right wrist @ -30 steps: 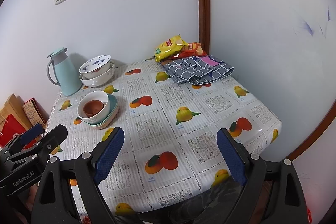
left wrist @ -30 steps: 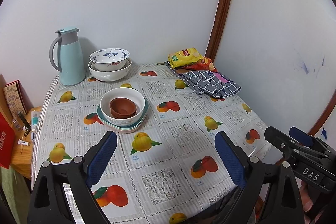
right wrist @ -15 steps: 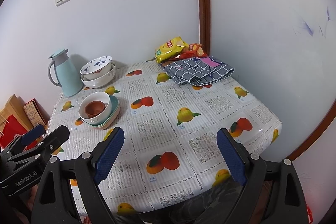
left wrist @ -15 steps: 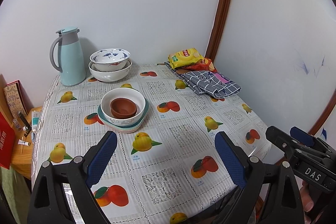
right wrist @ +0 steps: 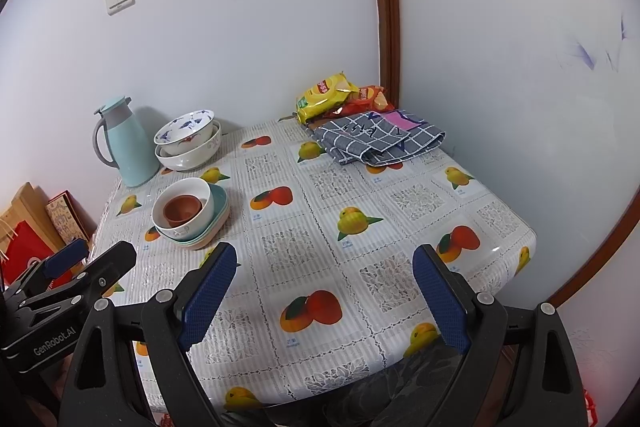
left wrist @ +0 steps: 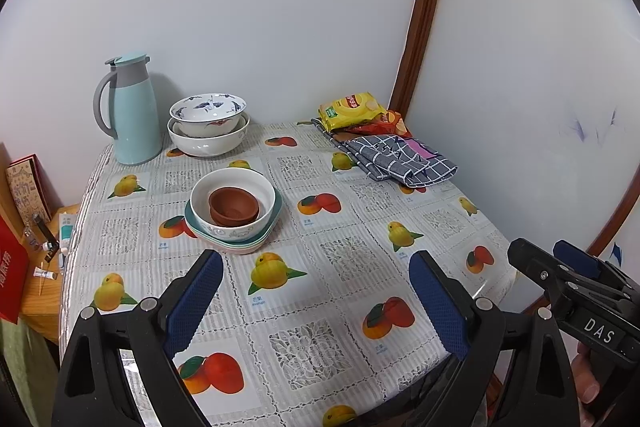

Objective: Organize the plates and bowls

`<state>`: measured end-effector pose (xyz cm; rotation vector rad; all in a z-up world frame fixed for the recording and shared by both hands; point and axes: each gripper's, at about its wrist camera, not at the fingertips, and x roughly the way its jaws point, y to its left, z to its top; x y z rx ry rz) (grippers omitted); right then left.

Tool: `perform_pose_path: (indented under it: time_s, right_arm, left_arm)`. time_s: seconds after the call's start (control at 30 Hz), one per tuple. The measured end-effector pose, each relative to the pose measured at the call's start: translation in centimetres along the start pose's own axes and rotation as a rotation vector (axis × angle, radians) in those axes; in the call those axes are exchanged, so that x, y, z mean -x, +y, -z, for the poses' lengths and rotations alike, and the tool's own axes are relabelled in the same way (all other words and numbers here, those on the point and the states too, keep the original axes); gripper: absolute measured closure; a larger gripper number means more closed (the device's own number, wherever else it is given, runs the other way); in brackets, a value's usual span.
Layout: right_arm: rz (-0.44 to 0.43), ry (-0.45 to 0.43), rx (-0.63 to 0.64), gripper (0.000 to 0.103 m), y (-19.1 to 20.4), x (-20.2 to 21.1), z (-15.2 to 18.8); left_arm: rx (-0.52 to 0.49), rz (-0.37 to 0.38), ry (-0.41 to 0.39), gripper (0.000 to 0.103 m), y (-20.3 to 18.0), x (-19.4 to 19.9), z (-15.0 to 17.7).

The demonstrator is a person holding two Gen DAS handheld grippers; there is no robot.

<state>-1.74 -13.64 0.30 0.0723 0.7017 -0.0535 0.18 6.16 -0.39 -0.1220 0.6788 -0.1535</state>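
Now at the near edge of a table (left wrist: 360,307) covered with a fruit-print cloth: left gripper (left wrist: 316,303) low in front, jaws wide apart, nothing between the blue pads, only cloth behind them. Same for the right gripper (right wrist: 324,299), jaws spread wide and empty, above the near right part of the table. Both apart from every dish. Toward the left middle of the table, a stack: small brown bowl (left wrist: 234,206) nested inside a white bowl (left wrist: 233,207), the white bowl sitting on teal and pink plates (left wrist: 236,245), stacked. Farther back by the wall, a blue-patterned bowl (left wrist: 207,113) set inside a larger white bowl (left wrist: 208,141), and just beside them on the left a pale blue thermos jug (left wrist: 130,109), upright. In the far right corner, a yellow snack bag (left wrist: 352,109) next to a red one, with a folded grey checked cloth (left wrist: 400,159) in front of them. Left of the table, a lower wooden surface with small tubes and a red packet; exact items hard to tell.
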Motion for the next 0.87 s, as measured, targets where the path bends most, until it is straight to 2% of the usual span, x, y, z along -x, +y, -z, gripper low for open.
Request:
perform_pose_path:
  time_s: [0.87]
  right_arm:
    - [-0.004,-0.016,-0.008,0.014,-0.2,-0.4,0.0]
  left_arm:
    - [-0.018,0.001,-0.002,0.009,-0.4,-1.4,-0.6]
